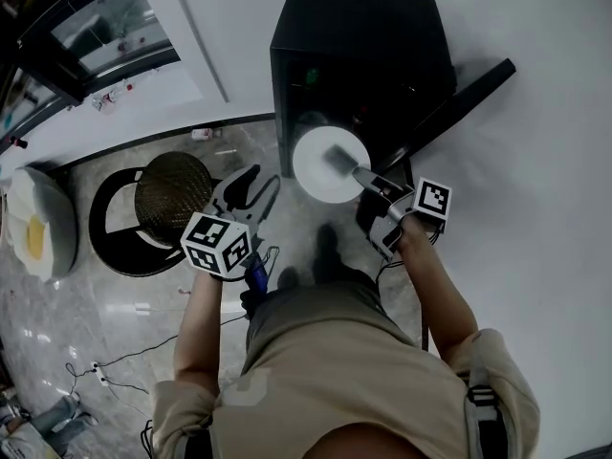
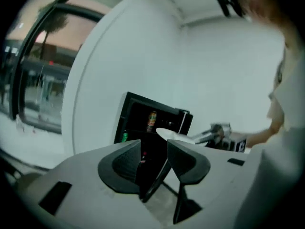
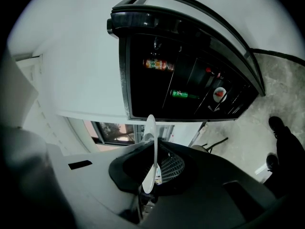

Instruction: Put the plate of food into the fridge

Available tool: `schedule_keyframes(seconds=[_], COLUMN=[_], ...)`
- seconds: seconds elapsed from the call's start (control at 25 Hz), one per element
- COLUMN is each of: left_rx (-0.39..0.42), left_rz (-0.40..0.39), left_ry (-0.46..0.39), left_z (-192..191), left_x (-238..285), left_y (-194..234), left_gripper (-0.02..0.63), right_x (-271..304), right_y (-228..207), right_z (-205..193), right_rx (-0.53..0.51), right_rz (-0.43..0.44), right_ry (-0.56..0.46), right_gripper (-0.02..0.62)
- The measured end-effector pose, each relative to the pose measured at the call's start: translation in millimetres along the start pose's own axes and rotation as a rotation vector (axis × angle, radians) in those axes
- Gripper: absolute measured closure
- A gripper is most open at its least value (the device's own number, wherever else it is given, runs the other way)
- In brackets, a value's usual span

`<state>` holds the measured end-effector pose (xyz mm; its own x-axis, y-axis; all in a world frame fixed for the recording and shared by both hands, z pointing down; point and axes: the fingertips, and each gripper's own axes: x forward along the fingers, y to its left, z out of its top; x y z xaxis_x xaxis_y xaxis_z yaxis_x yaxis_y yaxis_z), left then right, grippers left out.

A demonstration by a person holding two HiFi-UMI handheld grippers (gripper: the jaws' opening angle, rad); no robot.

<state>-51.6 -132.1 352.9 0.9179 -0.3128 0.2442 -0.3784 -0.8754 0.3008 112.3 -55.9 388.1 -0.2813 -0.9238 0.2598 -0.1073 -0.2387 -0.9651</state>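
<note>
Right fingers (image 3: 171, 168) tight on white plate (image 1: 311, 165) before open fridge (image 1: 363, 36); left fingers (image 2: 126, 163) apart, empty.

Plate (image 3: 151, 147) edge-on in right gripper view, top hidden; fridge (image 1: 363, 36) int. too dark in head view; bottle (image 3: 157, 64) label unreadable.

The plate (image 1: 314, 178) is white, the fridge (image 1: 363, 27) black, the floor (image 1: 115, 318) grey with pale veining, the stool seat (image 1: 172, 194) dark brown weave, and the marker cubes (image 1: 218, 245) white with black squares.
</note>
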Motion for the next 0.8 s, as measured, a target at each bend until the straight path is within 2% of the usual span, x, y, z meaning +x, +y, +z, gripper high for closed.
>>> schedule_keyframes(seconds=[0.04,0.12,0.32,0.56,0.8], left_rx=[-0.096,-0.178,-0.261,-0.43,-0.503], left_rz=[-0.031,-0.063,-0.133,-0.205,-0.248], left_ry=[-0.022,-0.036,0.003,0.021,0.044], left_z=[2.2,3.0,-10.7,-24.5,-37.2], left_x=[-0.8,1.5,10.3,11.2,11.8], left_y=[-1.0,-4.0,-17.5,-20.8,-29.5], left_gripper=[0.451,0.451,0.449,0.448,0.445], right_x=[-0.9,-2.6,-5.6,-10.0,-9.9], right_y=[-1.1,-4.7,-10.0,-11.6,-17.3], right_z=[-1.8,-4.6,-13.8,-25.7,-40.8], right_rx=[-0.007,-0.025,-0.066,-0.141,-0.159], right_rz=[-0.005,-0.021,-0.038,-0.044,-0.04], right_ry=[0.005,0.016,0.039,0.073,0.089], right_gripper=[0.566,0.566,0.566,0.566,0.566])
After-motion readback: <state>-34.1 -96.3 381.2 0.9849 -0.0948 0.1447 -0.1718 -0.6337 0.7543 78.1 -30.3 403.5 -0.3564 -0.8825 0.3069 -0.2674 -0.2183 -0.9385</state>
